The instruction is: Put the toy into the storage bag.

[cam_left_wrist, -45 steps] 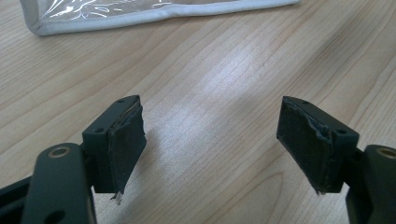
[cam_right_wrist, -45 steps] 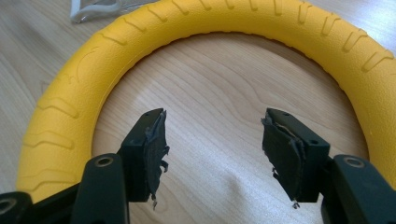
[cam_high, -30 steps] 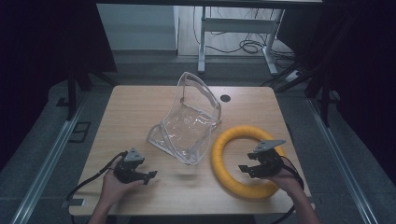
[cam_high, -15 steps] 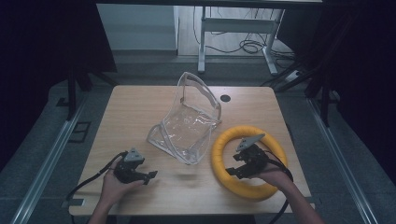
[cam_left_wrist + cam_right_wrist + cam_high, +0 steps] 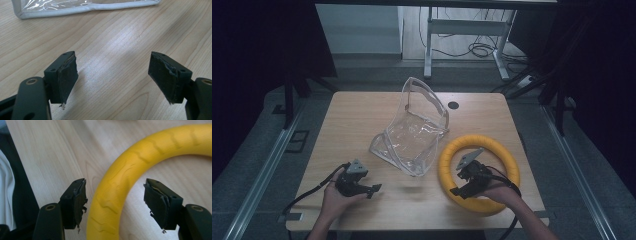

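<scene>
Here the right gripper point(image 5: 115, 202), its jaws just opened wider, straddles the near-left arc of the yellow ring point(image 5: 150, 152) on the table without pinching it, while the open left gripper point(image 5: 112, 75) waits well apart.

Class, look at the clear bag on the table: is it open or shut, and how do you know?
Open. The clear bag has its flap raised off the table, leaving the mouth gaping; nothing shows inside it.

No text, label, brand, number or sign can be read anywhere in these views.
</scene>
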The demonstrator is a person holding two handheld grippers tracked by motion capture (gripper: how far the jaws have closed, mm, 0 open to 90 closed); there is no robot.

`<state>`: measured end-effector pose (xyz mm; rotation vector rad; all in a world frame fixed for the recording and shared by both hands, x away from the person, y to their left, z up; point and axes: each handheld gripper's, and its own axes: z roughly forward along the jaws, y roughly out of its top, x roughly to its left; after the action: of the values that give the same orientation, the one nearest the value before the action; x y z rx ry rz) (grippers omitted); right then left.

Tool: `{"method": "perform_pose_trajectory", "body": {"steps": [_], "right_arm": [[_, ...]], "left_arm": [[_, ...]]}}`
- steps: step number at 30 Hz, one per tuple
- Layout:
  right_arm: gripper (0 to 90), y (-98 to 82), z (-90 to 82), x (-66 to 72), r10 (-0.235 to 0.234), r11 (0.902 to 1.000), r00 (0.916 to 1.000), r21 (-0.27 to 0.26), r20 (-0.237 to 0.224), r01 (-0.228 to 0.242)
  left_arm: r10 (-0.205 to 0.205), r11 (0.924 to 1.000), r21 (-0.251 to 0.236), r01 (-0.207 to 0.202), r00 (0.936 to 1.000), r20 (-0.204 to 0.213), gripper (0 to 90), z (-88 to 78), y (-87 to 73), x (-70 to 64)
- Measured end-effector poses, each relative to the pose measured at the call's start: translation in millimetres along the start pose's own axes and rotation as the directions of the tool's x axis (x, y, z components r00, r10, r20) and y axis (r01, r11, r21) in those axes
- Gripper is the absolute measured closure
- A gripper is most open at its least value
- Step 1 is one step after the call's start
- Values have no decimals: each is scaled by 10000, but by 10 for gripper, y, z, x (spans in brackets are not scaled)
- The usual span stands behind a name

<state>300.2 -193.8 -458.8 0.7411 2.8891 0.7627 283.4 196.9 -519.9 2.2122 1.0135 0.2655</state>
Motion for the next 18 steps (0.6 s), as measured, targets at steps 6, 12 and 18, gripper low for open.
{"method": "perform_pose_trajectory", "body": {"steps": [6,12,18], "right_arm": [[331,-23,111,46,-219,9981,9997,584,74,214],[315,-105,226,60,-267,9910,9995,1318,140,246],[314,-154,347,73,-351,9791,9993,2010,147,315]], "left_arm": [[40,10000,6,-40,10000,-6,232,-9,0,4],[51,10000,84,-51,10000,14,232,14,-2,-2],[37,9999,116,-37,10000,40,232,26,-4,-6]]}}
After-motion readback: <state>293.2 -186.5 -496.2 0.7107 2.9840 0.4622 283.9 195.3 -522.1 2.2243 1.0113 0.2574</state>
